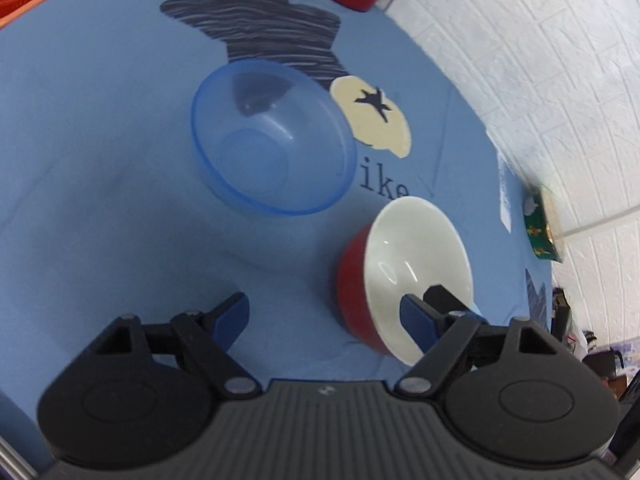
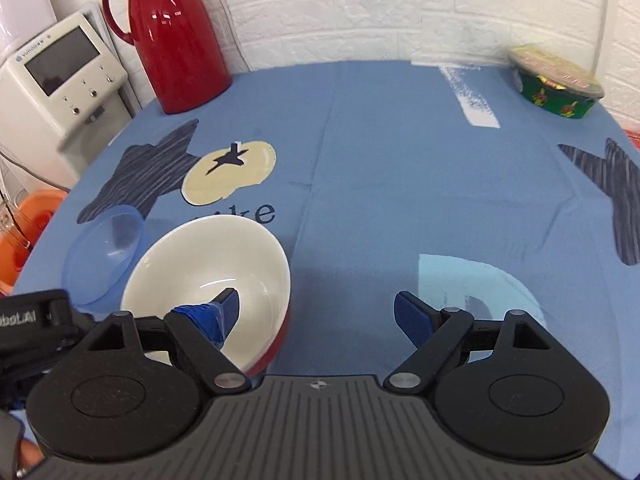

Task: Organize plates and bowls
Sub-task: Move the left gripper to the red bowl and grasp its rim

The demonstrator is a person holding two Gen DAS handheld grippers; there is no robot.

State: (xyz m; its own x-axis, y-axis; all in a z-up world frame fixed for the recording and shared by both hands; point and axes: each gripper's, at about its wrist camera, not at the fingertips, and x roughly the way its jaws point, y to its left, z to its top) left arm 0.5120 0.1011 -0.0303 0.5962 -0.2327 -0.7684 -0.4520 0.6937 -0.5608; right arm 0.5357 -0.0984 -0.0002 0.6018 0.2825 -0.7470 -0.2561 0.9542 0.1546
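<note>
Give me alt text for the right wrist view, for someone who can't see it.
Open tongs hover over a blue tablecloth, one finger in front of a tilted red bowl with a white inside. A clear blue bowl sits left; a red thermos stands behind.

A table draped in a blue tablecloth [image 2: 400,152] printed with dark striped stars carries everything. In the right wrist view, a red thermos jug [image 2: 176,40] stands at eleven o'clock, a green lidded tub [image 2: 556,84] at one o'clock, and a translucent blue bowl [image 2: 104,256] at nine o'clock, just beside a red bowl with a white inside [image 2: 208,264].
</note>
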